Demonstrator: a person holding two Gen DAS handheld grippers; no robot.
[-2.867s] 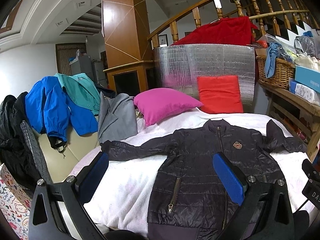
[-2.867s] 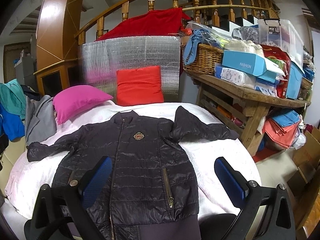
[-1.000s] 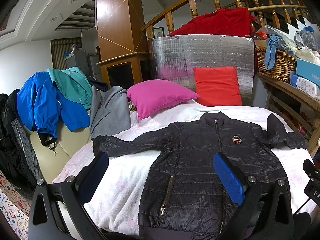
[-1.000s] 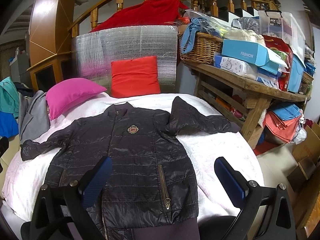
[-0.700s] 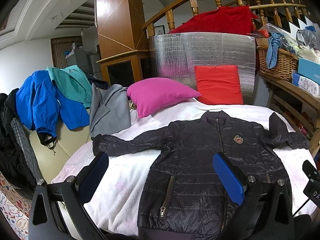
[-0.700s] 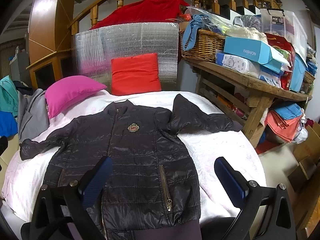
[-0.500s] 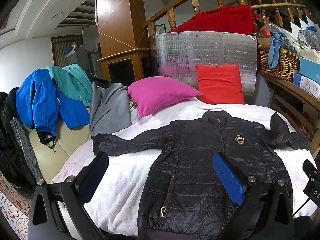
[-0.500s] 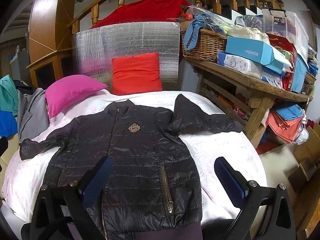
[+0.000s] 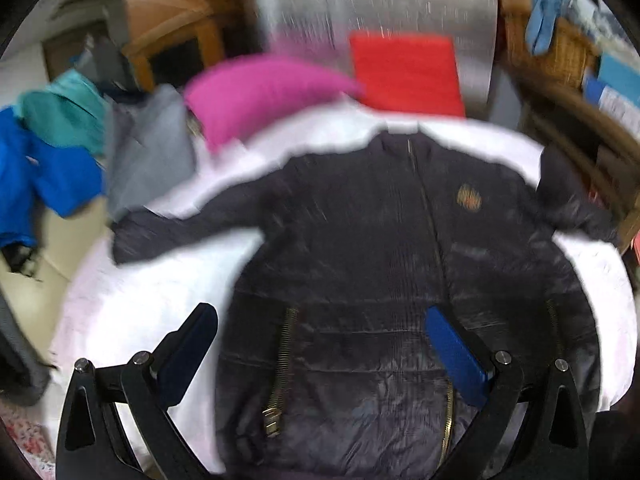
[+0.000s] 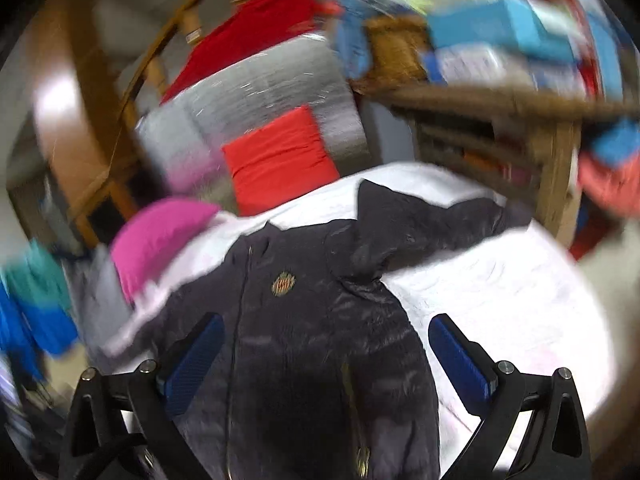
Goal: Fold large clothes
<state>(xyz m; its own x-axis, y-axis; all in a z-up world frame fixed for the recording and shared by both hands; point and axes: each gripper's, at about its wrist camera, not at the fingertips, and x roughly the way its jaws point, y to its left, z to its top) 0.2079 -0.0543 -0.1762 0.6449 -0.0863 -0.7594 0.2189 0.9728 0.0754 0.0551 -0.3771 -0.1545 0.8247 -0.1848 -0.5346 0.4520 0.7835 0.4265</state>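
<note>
White bed point(image 9: 160, 300) – black jacket point(image 9: 360, 260) spread flat.

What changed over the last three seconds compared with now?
Both tools, left and right, have swung in toward the black jacket, the right view tilting; both views are motion-blurred. Both remain open and empty. The jacket still lies flat on the white bed cover, zipped, sleeves spread.
</note>
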